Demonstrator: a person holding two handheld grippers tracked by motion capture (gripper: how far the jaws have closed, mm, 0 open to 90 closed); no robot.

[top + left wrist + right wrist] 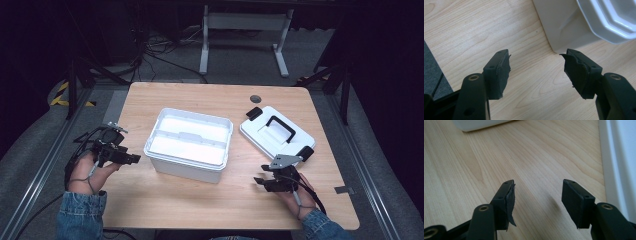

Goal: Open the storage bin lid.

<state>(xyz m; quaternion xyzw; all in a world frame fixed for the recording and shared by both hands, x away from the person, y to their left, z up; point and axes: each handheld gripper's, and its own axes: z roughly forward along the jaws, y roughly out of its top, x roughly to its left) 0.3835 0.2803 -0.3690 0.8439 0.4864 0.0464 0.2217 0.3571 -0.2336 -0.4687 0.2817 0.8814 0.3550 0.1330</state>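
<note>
Lid (276, 131) beside bin (190, 144); high view.

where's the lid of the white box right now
In the high view the lid lies flat on the table, handle up, to the right of the open box and apart from it, just beyond the right tongs.
</note>
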